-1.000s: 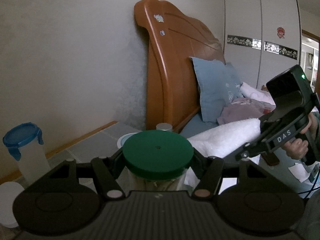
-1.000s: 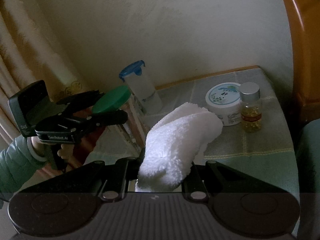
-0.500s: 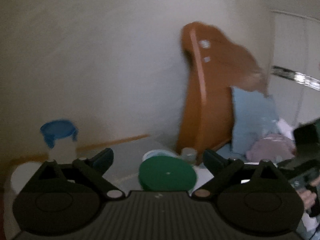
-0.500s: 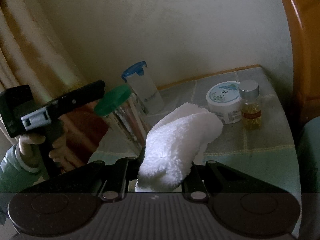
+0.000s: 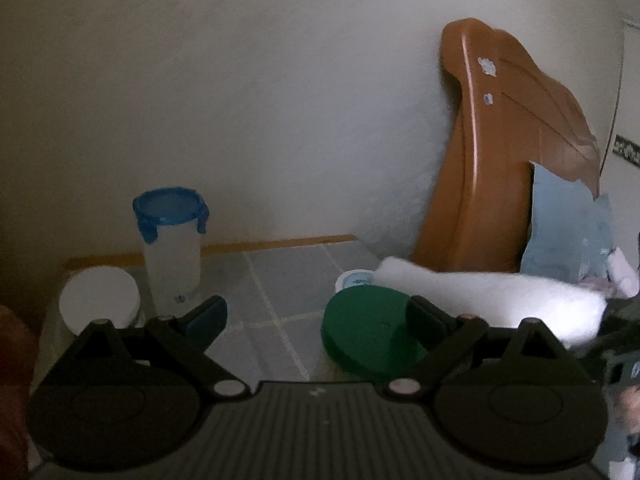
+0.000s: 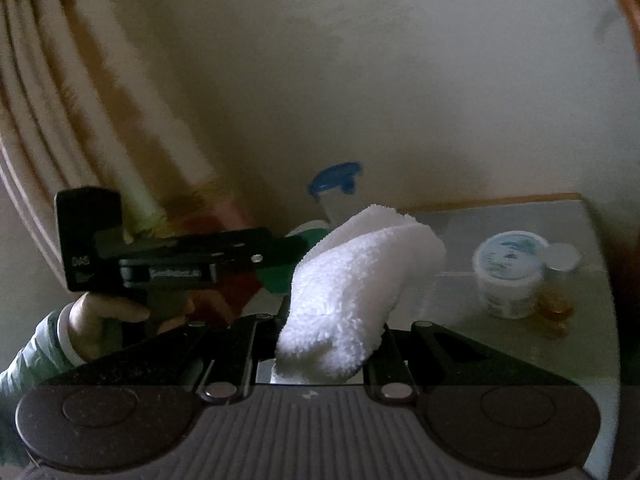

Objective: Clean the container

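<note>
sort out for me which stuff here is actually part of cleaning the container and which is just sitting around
Part of the job:
- green-lidded container, between the open left gripper fingers, not clamped
- white towel, pinched in the right gripper

Just lying about:
- blue-lidded tub
- white-capped jar
- round cream jar
- small amber bottle
- headboard and pillow

left gripper (image 6: pixel 280 252): black, blurred white lettering | sleeve (image 6: pixel 36 352): pale green, seemingly white cuff

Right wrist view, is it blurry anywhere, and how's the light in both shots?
Right wrist view: curtain and blue lid smeared, white towel sharp and brightest. Left wrist view: dim, soft overall, towel glaring, edges bent by fisheye.
</note>
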Tool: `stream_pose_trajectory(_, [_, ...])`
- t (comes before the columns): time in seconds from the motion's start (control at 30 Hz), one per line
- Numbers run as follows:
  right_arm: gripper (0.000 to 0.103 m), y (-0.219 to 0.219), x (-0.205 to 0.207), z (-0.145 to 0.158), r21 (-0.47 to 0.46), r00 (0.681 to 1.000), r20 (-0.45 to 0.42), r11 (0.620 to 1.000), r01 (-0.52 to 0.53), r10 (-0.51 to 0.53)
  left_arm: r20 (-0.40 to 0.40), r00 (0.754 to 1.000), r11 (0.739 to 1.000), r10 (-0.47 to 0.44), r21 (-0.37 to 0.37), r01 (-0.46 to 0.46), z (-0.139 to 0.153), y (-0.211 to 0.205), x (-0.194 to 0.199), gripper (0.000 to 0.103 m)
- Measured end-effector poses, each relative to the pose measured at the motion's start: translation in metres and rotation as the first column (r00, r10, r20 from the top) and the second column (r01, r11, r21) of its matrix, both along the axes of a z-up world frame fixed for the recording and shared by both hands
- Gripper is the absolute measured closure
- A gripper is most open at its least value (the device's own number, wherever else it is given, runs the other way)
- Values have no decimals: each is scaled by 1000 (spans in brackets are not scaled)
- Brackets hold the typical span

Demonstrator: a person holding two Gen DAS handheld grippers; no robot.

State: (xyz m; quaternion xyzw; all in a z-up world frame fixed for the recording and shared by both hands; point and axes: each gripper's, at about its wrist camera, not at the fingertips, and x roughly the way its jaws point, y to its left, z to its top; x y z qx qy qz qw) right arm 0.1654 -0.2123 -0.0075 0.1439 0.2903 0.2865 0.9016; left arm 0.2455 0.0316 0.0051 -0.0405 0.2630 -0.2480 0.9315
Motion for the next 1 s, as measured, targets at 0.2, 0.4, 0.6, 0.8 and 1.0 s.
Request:
stream_pose_trajectory(0.2, [85,9,13,-10,-6,999,-31,999,-40,40,-18,1000,999,19,-29,-19,-4,4,-2,5])
stream_pose_trajectory(0.4, [85,9,20,-24,2,996,-79,999,-49,49,-18,1000,999,22,-32,-23,-3,7,-3,5])
stream_pose_trajectory(0.6, [85,13,29,-46,11,987,-148,998,-63,64,-23,999,999,31,-41,-32,-3,9,-4,5])
stream_pose_trajectory(0.8, [84,17,36,-77,21,968,-244,998,-51,55,-27,999,998,34,-47,-35,-3,9,-3,5])
stream_pose_trajectory(1.0, [84,23,31,-94,36,949,-313,999,-34,44,-20,999,999,36,-38,-37,-3,8,-5,5])
